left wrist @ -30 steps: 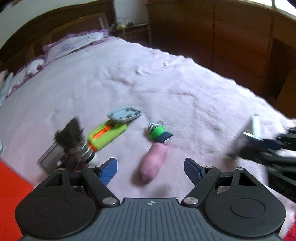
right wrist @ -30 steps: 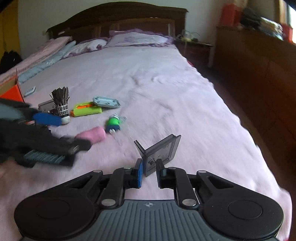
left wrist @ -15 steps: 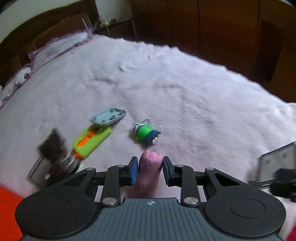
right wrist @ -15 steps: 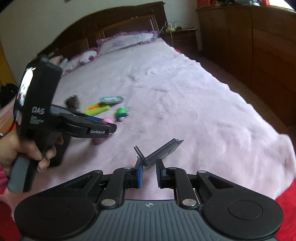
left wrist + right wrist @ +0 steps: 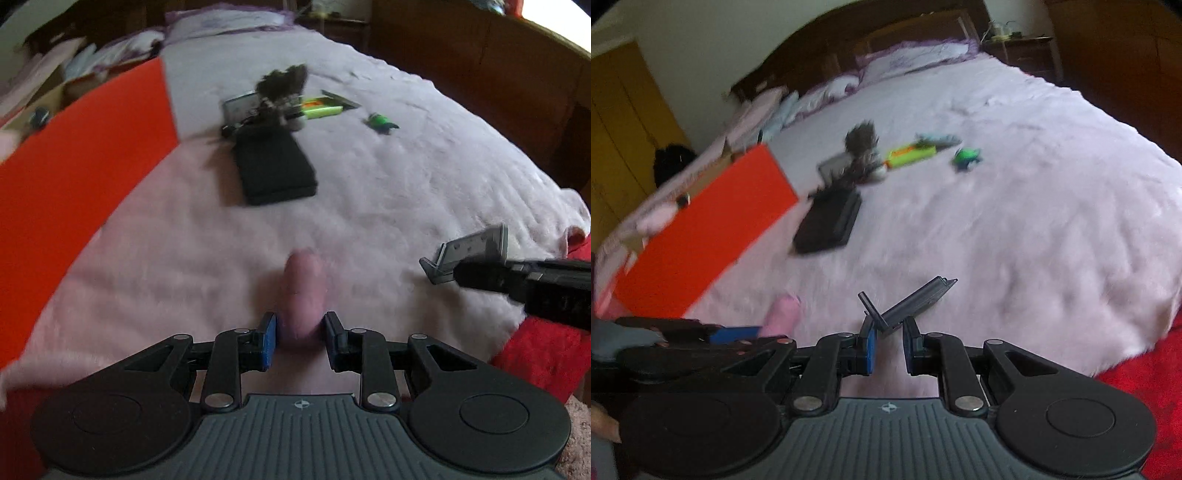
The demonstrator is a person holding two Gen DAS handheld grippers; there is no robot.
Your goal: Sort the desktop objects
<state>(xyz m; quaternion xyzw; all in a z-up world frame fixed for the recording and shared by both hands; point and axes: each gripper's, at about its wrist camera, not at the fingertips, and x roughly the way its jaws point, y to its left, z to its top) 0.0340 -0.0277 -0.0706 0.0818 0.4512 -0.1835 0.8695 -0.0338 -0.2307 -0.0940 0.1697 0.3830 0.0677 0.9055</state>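
My left gripper [image 5: 300, 338] is shut on a pink soft cylinder [image 5: 303, 291], held above the pale pink bedspread [image 5: 406, 177]. The same pink cylinder [image 5: 783, 314] shows at the lower left of the right wrist view, in the left gripper [image 5: 738, 334]. My right gripper [image 5: 888, 341] is shut on a grey hinged plastic case [image 5: 912, 302], which also appears at the right as the grey case [image 5: 469, 251] in the left wrist view. An orange box [image 5: 74, 177] stands to the left, open at the top, with a pink item [image 5: 655, 219] inside.
On the bed lie a black flat case [image 5: 273, 166], a dark feathered shuttlecock [image 5: 284, 92] beside a grey tin [image 5: 240, 107], a green-orange utility knife [image 5: 321, 109] and a small green toy [image 5: 380, 122]. Red carpet [image 5: 1145, 369] lies below the bed's edge.
The left gripper closed on the pink cylinder, lifted it and drew back toward the bed's near edge, swinging toward the orange box. The right gripper kept its hold on the grey case.
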